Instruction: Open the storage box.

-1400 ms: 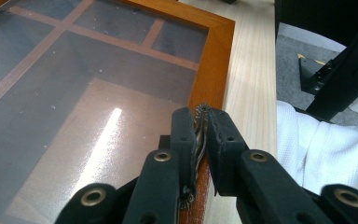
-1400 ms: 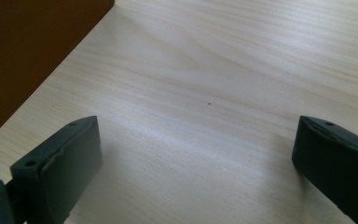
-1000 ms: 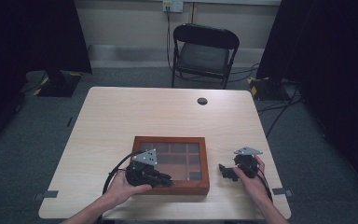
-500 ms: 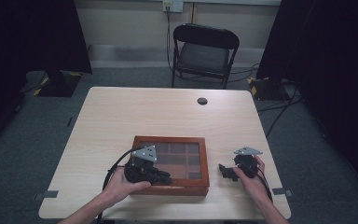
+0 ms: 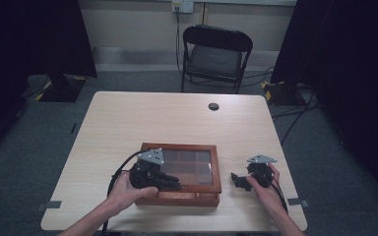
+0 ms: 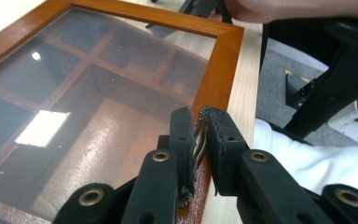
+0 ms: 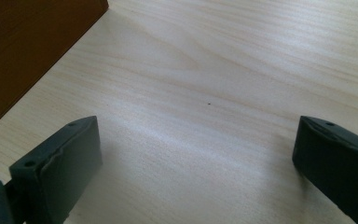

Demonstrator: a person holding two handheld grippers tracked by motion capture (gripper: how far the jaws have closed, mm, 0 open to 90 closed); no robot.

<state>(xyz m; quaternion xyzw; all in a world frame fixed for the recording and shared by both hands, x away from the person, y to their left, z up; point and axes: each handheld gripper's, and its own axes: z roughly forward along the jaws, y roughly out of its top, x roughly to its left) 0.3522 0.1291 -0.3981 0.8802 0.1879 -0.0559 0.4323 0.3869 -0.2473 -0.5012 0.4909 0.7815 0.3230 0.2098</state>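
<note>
Our left gripper [image 6: 200, 140] is clamped on a small metal latch [image 6: 199, 135]; our right gripper [image 7: 196, 158] rests low with jaws wide apart, both forearms reaching forward.

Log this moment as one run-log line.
left gripper: shut on small metal latch of glass-lidded wooden box | right gripper: open, over light wooden table, beside box | lid: down

Ahead of you: black folding chair [image 5: 216, 55] beyond the table's far edge | small dark round disc [image 5: 213, 106] on the light wooden table [image 5: 142, 118] | cables [image 5: 295, 118] on grey floor, right.
</note>
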